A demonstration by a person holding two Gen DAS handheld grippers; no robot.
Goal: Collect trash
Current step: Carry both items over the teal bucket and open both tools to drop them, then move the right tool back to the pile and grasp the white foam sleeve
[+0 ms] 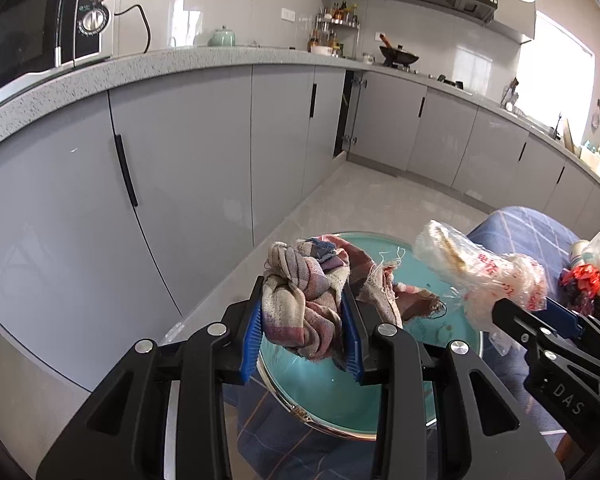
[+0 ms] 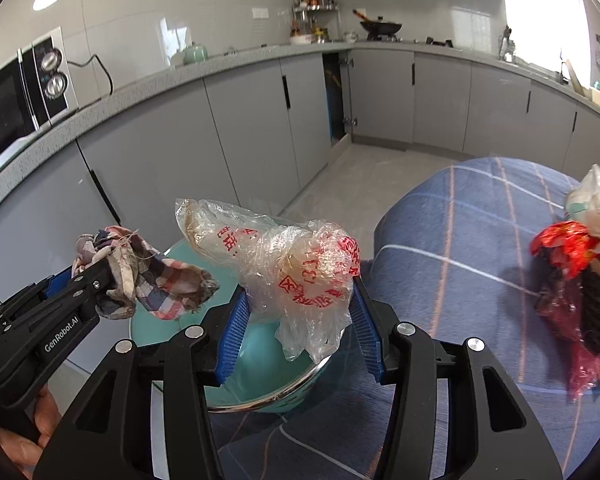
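While both pieces hang above the teal bowl [image 2: 260, 360] near the table's edge, the drop-in step looks at hand. Next, each grip should loosen over the bowl. The left hand-held gripper [image 1: 304, 336] is clamped on a frayed plaid rag [image 1: 300, 292]; the right hand-held gripper [image 2: 300, 332] pinches a crumpled clear plastic bag [image 2: 288, 264] with red print. More wrappers [image 2: 580, 280] lie at the tablecloth's [image 2: 460, 240] right edge.

Both wrist views look closely over the shared teal bowl [image 1: 340, 400].
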